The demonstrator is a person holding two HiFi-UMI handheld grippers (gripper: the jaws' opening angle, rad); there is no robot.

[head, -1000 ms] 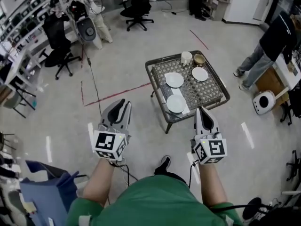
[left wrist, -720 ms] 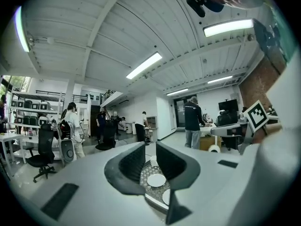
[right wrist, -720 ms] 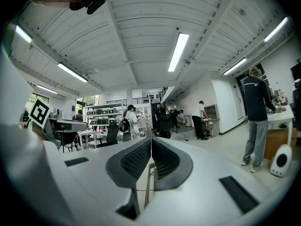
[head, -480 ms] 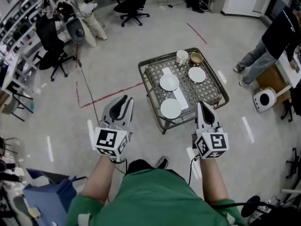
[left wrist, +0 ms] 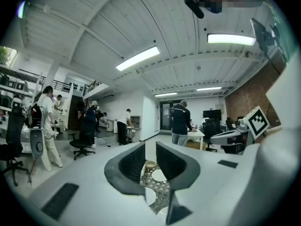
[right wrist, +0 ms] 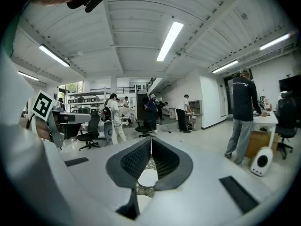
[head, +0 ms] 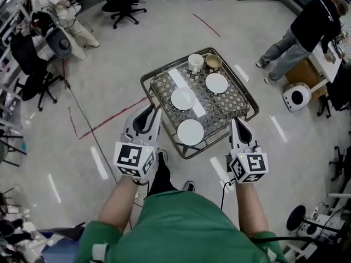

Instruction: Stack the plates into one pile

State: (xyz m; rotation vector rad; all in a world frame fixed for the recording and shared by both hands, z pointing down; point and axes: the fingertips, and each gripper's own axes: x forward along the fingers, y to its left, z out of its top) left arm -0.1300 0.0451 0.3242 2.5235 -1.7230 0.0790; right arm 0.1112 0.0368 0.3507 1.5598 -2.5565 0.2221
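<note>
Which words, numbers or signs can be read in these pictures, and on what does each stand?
No readable text anywhere.
The left tongs and right tongs carry only black-and-white square patterns, no letters.
Small white print on a person's dark shirt: too small to read.

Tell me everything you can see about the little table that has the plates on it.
The table is low and square, with a thin metal frame, a raised rim and a lacy patterned top, seen corner-on from above. It stands on the grey floor, beside a red line. On it, lying apart, are the near plate, middle plate and far plate, all white, plus a white cup, a brownish bowl and a white strip.
</note>
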